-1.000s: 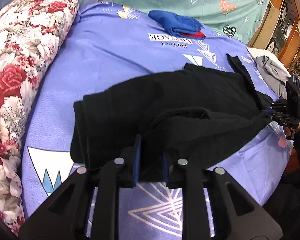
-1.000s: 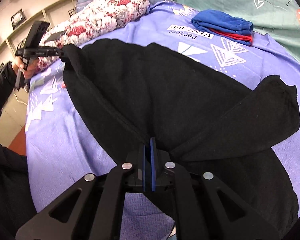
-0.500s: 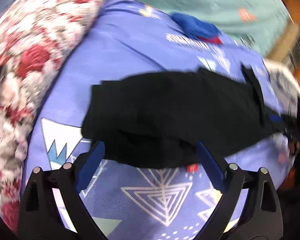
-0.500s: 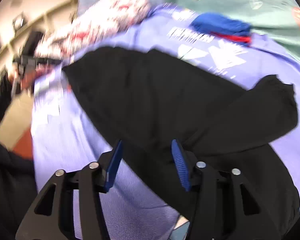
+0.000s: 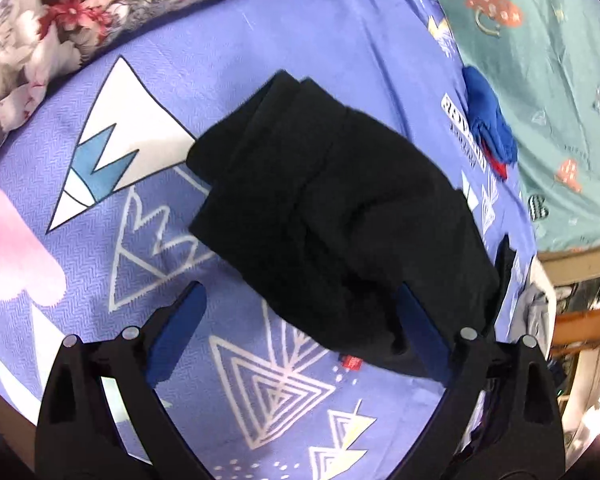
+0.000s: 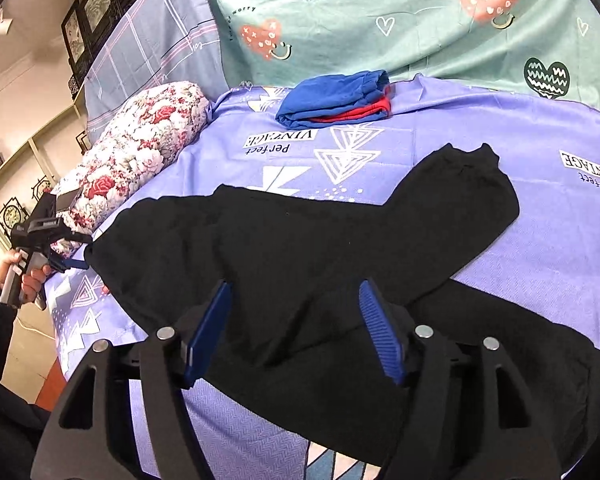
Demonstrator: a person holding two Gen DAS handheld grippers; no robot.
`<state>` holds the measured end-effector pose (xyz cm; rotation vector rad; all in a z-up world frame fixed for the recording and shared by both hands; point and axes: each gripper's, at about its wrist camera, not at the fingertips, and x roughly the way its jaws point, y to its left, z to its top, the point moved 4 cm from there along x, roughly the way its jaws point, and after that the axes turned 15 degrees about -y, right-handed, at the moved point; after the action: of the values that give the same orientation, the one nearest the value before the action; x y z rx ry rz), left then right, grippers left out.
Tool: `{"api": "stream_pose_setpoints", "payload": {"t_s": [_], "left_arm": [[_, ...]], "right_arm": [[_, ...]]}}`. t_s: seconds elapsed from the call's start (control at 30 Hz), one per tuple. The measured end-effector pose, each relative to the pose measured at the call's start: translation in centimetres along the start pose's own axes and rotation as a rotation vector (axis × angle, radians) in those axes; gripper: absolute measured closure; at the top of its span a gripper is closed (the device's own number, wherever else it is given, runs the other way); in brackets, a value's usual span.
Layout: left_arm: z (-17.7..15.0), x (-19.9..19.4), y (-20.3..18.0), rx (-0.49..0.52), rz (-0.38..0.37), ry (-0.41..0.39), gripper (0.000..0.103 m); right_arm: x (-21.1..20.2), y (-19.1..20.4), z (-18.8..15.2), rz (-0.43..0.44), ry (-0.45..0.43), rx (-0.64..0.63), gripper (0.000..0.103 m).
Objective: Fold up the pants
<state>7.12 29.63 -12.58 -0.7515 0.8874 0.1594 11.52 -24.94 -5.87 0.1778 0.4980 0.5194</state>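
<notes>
One pair of black pants (image 6: 300, 248) lies spread on the purple bedsheet (image 6: 480, 136), roughly in its middle, with one leg bent up and over the rest so its cuff points toward the far green sheet (image 6: 380, 12). Beyond the pants, near that green sheet, sits one stack of two folded garments, a blue one (image 6: 332, 94) on a red one (image 6: 356, 114). One floral pillow (image 6: 140, 148) lies along the sheet's left edge.

Two grippers are in view. The right gripper (image 6: 296, 328) hovers low over the near edge of the pants, its blue fingers (image 6: 210, 332) spread wide apart and clamped on nothing. The left gripper (image 5: 300, 332) also has its fingers apart, one on each side of the pants' near edge, gripping nothing. From the right wrist view, the left gripper (image 6: 44, 232) sits at the pants' far left corner, held in a bare hand (image 6: 28, 276).
</notes>
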Motion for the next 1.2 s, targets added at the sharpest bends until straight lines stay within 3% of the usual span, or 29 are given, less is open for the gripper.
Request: {"api": "stream_pose_setpoints", "payload": {"t_s": [0.1,0.27,0.3,0.37,0.4,0.43,0.53,0.67,0.87,0.93,1.0,1.07,1.1,1.2], "left_arm": [[0.6,-0.3,-0.4,0.019,0.016,-0.064,0.013],[1.0,0.6,-1.1,0.015,0.016,-0.057,0.016],[0.9,0.8,-1.2,0.016,0.021,-0.058,0.021],[0.8,1.1,-1.1,0.023,0.033,-0.064,0.051],[0.7,1.3,-1.1,0.028,0.024,-0.062,0.078],[0.7,1.3,-1.1,0.037,0.012,-0.056,0.085],[0.6,0.5,-2.2,0.147,0.07,-0.101,0.088],[1.6,-1.8,-4.7,0.29,0.105,-0.204,0.088],[2.9,-2.4,-5.4,0.353,0.124,-0.255,0.087],[2.6,-0.7,-4.2,0.408,0.187,-0.235,0.079],[2.1,1.9,-1.9,0.395,0.236,-0.171,0.068],[1.9,2.7,-0.3,0.346,0.254,-0.175,0.048],[2.0,2.5,0.0,0.34,0.276,-0.201,0.032],[2.2,1.6,0.0,0.337,0.252,-0.203,0.03]], "right_arm": [[0.3,0.3,-0.3,0.012,0.006,0.008,0.035],[0.6,0.7,-0.7,0.019,0.009,0.005,0.035],[0.6,0.8,-0.7,0.021,0.009,0.0,0.035],[0.6,0.8,-0.9,0.02,0.011,-0.002,0.035],[0.6,0.7,-0.9,0.018,0.012,0.003,0.035],[0.6,0.6,-1.0,0.015,0.013,0.008,0.035],[0.6,0.3,-1.0,0.005,0.013,0.017,0.035],[0.5,0.2,-0.9,-0.001,0.015,0.014,0.035],[0.3,0.7,-0.7,-0.001,0.014,0.001,0.035],[0.4,0.7,-0.8,-0.004,0.019,0.005,0.035],[0.6,0.6,-0.9,-0.015,0.029,0.004,0.035],[1.0,0.1,-0.8,-0.062,0.054,-0.004,0.035],[1.1,-0.2,-0.7,-0.09,0.061,-0.005,0.035],[1.5,-1.7,0.1,-0.18,0.082,0.005,0.035]]}}
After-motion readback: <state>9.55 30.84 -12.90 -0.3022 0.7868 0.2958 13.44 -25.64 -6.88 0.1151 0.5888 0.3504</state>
